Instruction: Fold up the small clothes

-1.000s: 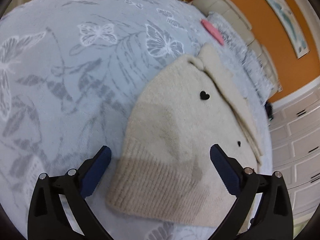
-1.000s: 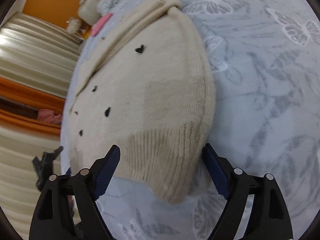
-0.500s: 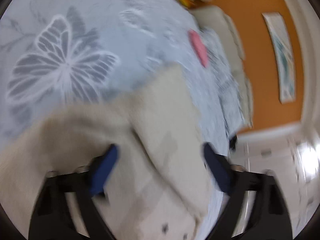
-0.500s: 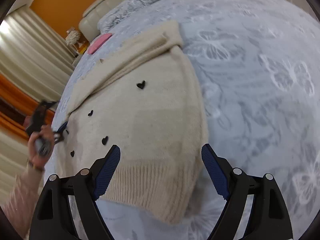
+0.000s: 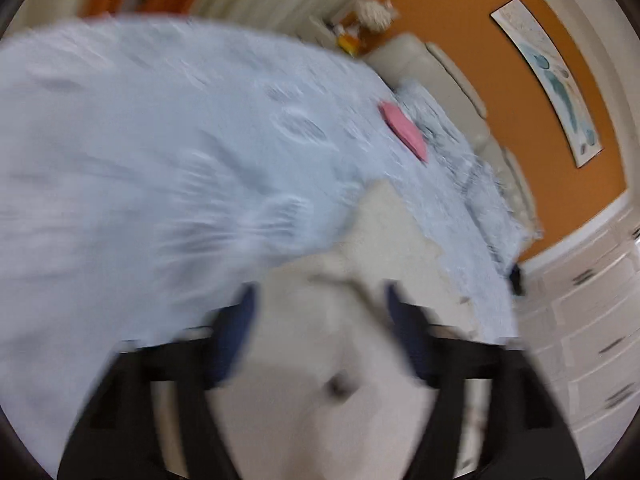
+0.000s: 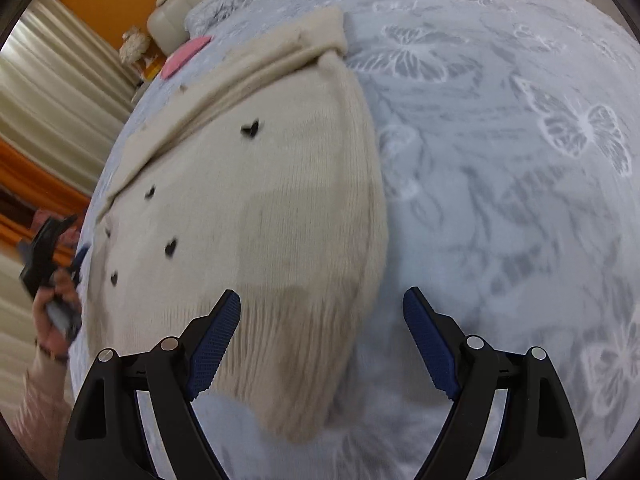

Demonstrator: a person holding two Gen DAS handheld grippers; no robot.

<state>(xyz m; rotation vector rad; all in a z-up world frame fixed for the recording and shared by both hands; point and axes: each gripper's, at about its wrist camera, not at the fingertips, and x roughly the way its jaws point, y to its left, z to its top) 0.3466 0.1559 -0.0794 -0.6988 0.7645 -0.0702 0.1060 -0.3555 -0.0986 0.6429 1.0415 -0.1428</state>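
Observation:
A cream knit sweater point(image 6: 260, 200) with small black hearts point(image 6: 251, 128) lies flat on the pale blue butterfly bedspread point(image 6: 500, 200). My right gripper point(image 6: 322, 316) hovers open over its ribbed hem, with the sweater's right edge between the fingers. At the sweater's far left edge a hand holds my left gripper point(image 6: 52, 248). The left wrist view is badly blurred. In it my left gripper point(image 5: 320, 296) is over cream cloth point(image 5: 380, 240), which fills the gap between the blue pads point(image 5: 236, 332). Its jaws are opening, and I see no pinch on the cloth.
A flat pink item point(image 5: 402, 130) lies on the bed beyond the sweater. Past it are a cream padded headboard point(image 5: 440, 72) and an orange wall. White drawers point(image 5: 592, 340) stand to the right of the bed, and curtains point(image 6: 52, 80) hang on the other side.
My left gripper has swept fast from the hem to another part of the sweater, narrowing and then widening. The right wrist view shifted slightly, and the hand with the left gripper came into it.

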